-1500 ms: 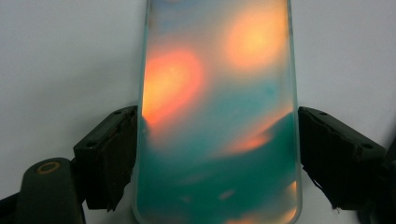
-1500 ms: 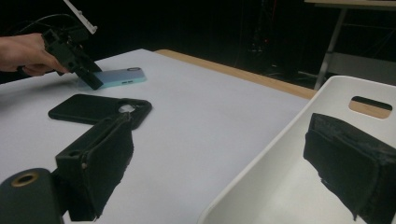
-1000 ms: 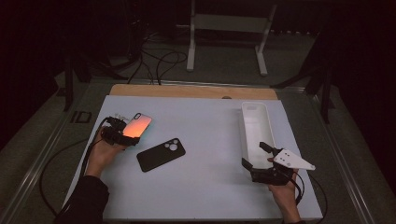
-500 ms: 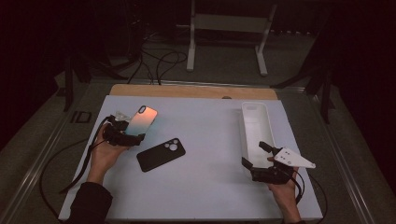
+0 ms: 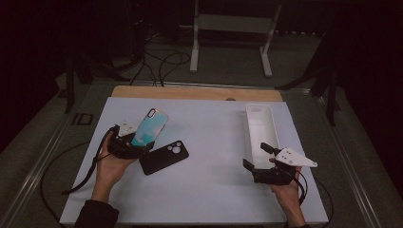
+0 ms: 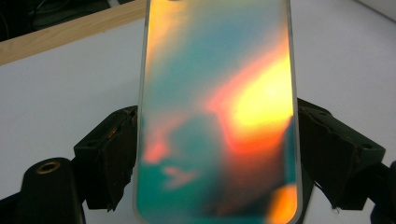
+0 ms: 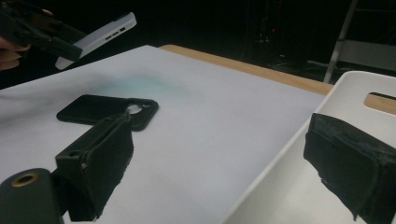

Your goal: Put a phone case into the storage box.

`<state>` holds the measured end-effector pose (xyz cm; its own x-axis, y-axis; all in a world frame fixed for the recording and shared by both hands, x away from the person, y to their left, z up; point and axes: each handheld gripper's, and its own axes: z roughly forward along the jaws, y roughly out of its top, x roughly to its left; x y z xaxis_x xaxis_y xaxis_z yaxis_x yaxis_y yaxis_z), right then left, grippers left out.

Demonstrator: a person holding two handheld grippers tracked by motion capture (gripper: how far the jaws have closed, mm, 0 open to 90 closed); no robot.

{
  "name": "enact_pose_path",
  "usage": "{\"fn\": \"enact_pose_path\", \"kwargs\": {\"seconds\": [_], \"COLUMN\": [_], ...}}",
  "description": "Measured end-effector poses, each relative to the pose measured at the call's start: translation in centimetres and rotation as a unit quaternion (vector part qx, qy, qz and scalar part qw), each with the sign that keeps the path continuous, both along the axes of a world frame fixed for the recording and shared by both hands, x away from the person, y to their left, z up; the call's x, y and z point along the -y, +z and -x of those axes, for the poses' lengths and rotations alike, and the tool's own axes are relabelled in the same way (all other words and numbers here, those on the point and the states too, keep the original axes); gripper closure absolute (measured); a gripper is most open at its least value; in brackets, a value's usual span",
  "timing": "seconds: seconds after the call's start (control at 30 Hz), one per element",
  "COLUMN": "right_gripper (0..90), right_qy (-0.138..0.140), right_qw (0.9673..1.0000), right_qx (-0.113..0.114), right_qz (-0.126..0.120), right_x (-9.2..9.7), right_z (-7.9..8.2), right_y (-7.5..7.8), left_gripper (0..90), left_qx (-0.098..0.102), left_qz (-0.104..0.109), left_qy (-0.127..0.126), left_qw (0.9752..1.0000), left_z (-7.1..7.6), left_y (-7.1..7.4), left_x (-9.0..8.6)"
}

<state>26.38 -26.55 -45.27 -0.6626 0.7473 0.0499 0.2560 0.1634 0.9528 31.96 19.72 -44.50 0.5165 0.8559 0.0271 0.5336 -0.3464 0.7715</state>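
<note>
No readable text, label, brand or number on any surface; views dim, no lettering shows.

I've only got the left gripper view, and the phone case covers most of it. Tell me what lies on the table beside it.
Observer: A black phone case lies flat on the white table, just right of your left tool.
Operator: Report where the right tool is.
Observer: The right tool is at the near end of a white tray. Its jaws are open, with the tray's near-left rim between them but not gripped.
Operator: Confirm the case I'm gripping is off the table.
Observer: Confirmed. The right gripper view shows the iridescent case held tilted in the air, clear of the table.
</note>
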Motion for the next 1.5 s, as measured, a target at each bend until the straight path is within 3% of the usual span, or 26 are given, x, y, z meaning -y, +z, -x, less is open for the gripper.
{"fn": "enact_pose_path", "kwargs": {"seconds": [0.23,0.63,1.13,1.5], "right_gripper": [8.5,8.4,8.4,8.4], "right_qy": [0.013,0.04,0.067,0.098], "right_qw": [0.9999,0.9988,0.997,0.9929], "right_qx": [-0.01,-0.025,-0.036,-0.062], "right_qz": [-0.001,-0.016,-0.019,-0.028], "right_x": [-0.8,-2.2,-5.9,-9.2], "right_z": [-0.9,-2.5,-4.6,-6.1], "right_y": [0.5,2.2,3.8,3.9], "left_gripper": [17.3,17.2,17.2,17.2], "left_qx": [0.019,0.038,0.056,0.068], "left_qz": [0.001,0.016,0.031,0.043], "left_qy": [-0.01,-0.039,-0.085,-0.103], "left_qw": [0.9998,0.9984,0.9943,0.9914], "left_z": [1.4,2.1,2.6,3.0], "left_y": [0.3,0.5,1.1,1.4], "left_x": [1.0,3.4,6.4,7.9]}}
